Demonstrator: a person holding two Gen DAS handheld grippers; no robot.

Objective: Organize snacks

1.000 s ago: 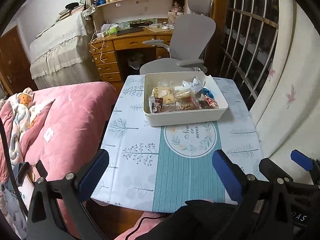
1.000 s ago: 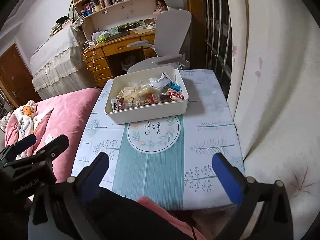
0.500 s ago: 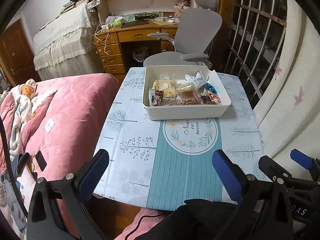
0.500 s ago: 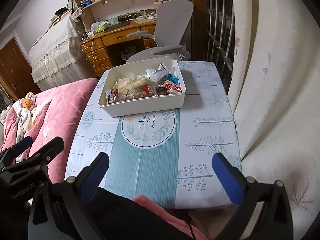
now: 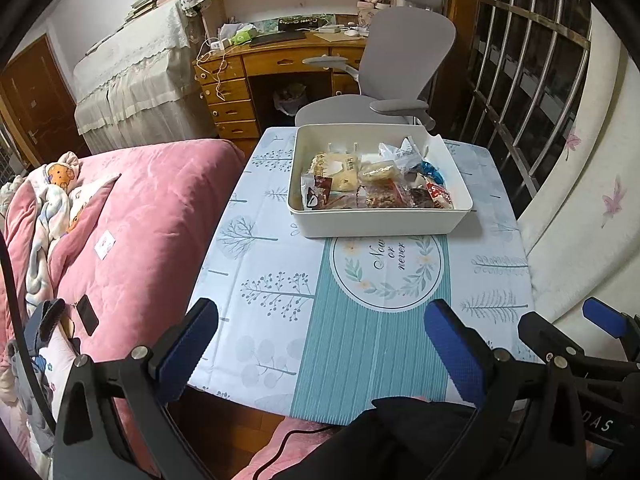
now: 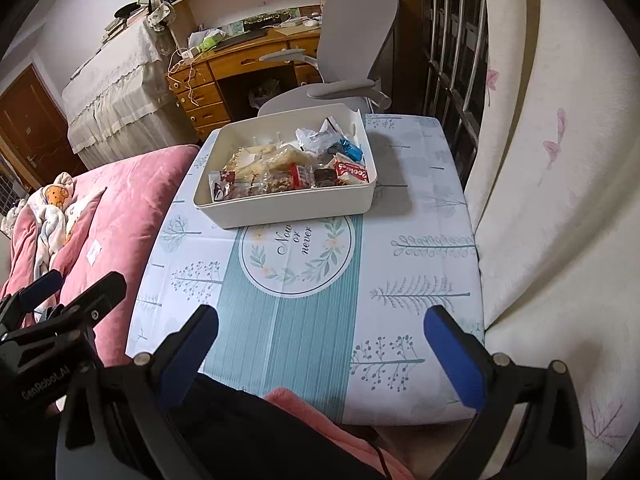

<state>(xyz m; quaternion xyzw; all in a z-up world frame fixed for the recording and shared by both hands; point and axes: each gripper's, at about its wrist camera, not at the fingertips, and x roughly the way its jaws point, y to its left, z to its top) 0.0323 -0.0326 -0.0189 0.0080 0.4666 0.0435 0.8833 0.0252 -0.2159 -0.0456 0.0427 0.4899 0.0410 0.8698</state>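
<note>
A cream plastic bin stands on the far half of a small table with a blue-and-teal printed cloth. Inside it lie several wrapped snacks: pale biscuit packs, a red-labelled pack, a blue candy, a clear wrapper. My left gripper hangs open over the table's near edge, nothing between its blue pads. My right gripper is open too, above the near edge, empty. Each gripper also shows at the other view's side: the right gripper, the left gripper.
A pink quilt on a bed borders the table's left side. A grey office chair and a wooden desk stand behind the table. A barred window and a pale curtain are on the right.
Both grippers have drawn back and risen slightly, so the table and bin sit lower and farther in view. Both stay open and empty.
</note>
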